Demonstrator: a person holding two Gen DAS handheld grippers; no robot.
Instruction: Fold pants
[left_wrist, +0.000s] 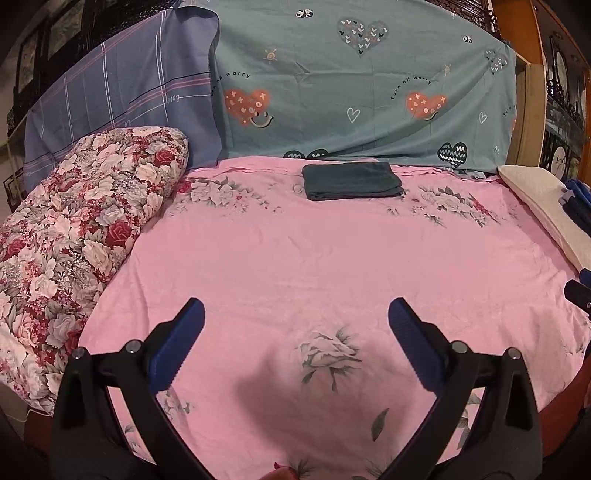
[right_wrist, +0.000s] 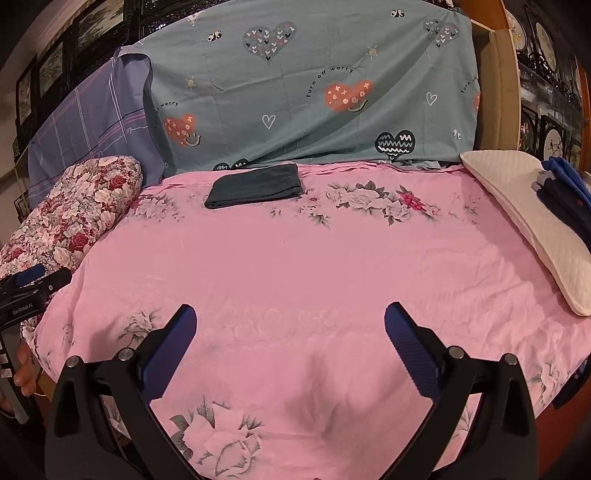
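In the left wrist view, the left tongs (left_wrist: 295, 314) stood wide apart and empty above the pink bed sheet (left_wrist: 295, 266); the dark folded pants (left_wrist: 352, 181) lay at the far edge, near the teal heart-print cloth (left_wrist: 351, 74). In the right wrist view, the right tongs (right_wrist: 290, 317) likewise gaped wide and empty, the pants (right_wrist: 255, 186) far ahead to the left.

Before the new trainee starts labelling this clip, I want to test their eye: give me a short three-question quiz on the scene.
1. True or false: the dark folded pants lie at the far side of the pink floral sheet.
2. Which gripper holds cloth? A) left gripper B) right gripper C) neither
3. Fill in: the rolled floral quilt lies at the bed's ____ side.

Key: 1 true; 2 C, both are open and empty; 3 left.
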